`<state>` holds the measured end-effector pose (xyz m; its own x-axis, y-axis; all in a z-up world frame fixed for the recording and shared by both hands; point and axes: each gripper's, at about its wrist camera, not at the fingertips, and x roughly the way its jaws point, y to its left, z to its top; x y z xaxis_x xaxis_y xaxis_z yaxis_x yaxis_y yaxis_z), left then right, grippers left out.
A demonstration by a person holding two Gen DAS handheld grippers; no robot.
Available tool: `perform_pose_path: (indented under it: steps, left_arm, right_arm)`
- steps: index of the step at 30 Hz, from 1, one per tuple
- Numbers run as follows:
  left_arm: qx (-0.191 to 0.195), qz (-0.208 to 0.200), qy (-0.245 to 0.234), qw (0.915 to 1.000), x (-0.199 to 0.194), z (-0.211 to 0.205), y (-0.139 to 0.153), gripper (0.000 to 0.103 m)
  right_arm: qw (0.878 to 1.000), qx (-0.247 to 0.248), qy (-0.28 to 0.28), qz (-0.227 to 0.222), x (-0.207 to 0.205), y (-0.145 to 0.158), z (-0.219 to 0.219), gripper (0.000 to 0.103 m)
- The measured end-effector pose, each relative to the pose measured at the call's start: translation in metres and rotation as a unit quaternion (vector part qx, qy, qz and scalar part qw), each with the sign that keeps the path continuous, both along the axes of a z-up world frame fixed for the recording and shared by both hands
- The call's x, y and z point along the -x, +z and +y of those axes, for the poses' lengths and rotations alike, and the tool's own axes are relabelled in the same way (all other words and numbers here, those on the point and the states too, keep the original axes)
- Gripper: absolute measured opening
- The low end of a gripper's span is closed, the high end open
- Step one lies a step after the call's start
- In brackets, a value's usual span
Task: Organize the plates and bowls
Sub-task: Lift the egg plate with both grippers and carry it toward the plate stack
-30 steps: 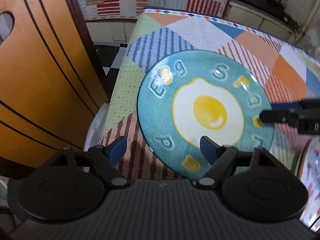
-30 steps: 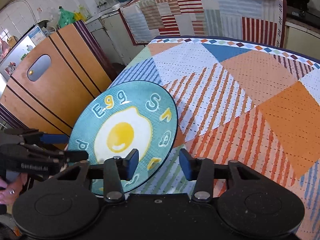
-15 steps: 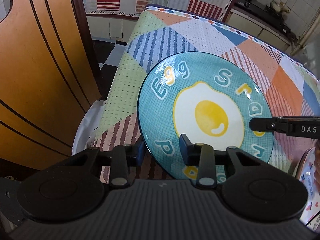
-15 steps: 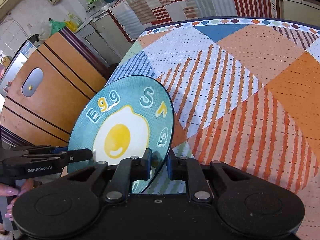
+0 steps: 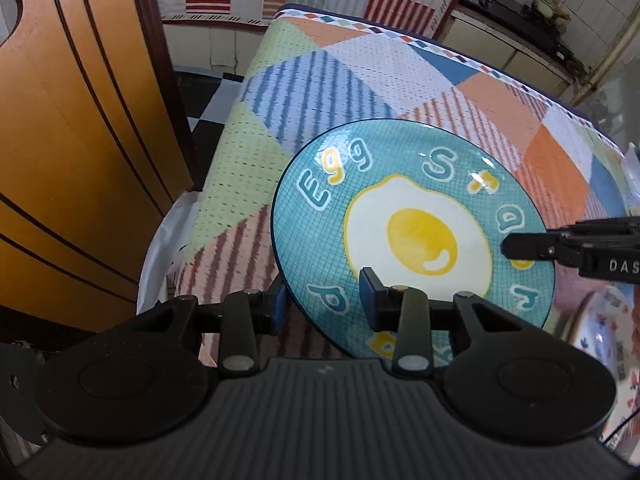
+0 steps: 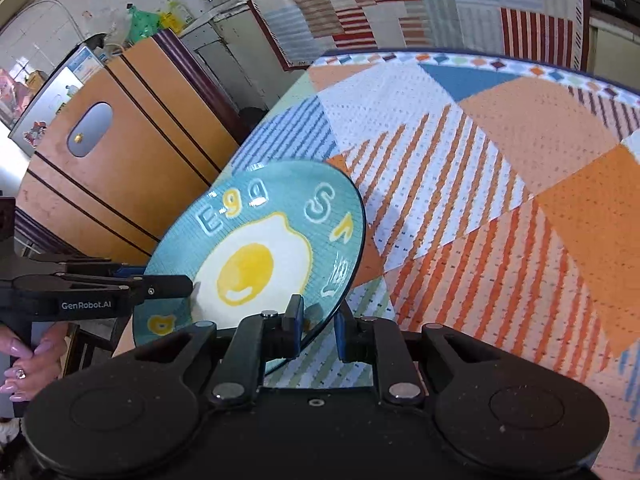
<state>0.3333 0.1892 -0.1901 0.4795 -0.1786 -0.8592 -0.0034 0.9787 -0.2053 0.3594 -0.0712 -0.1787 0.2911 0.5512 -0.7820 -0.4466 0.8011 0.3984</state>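
Covering the table, patchwork cloth, wooden cabinet beside, both claws clamping teal egg plate.

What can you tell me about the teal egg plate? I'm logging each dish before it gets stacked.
The plate is round, glossy and ceramic-looking: teal grid ground, dark rim, a fried egg in the middle, ringed by raised letters including "Egg". It is tilted above the patchwork tablecloth. The left gripper clamps its near edge; the right gripper clamps the opposite edge.
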Motion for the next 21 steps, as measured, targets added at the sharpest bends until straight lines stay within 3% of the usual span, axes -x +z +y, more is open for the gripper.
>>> perform_pose_path:
  steps: [7, 21]
  left_arm:
    - [-0.008, -0.008, -0.018, 0.9998, 0.024, -0.019, 0.036, 0.035]
    - [-0.017, -0.044, -0.107, 0.9932, 0.087, -0.069, 0.146, 0.036]
  right_arm:
    - [1.0, 0.004, 0.014, -0.004, 0.02, 0.029, -0.016, 0.021]
    - [0.997, 0.0, 0.01, -0.076, 0.113, 0.138, -0.072, 0.022]
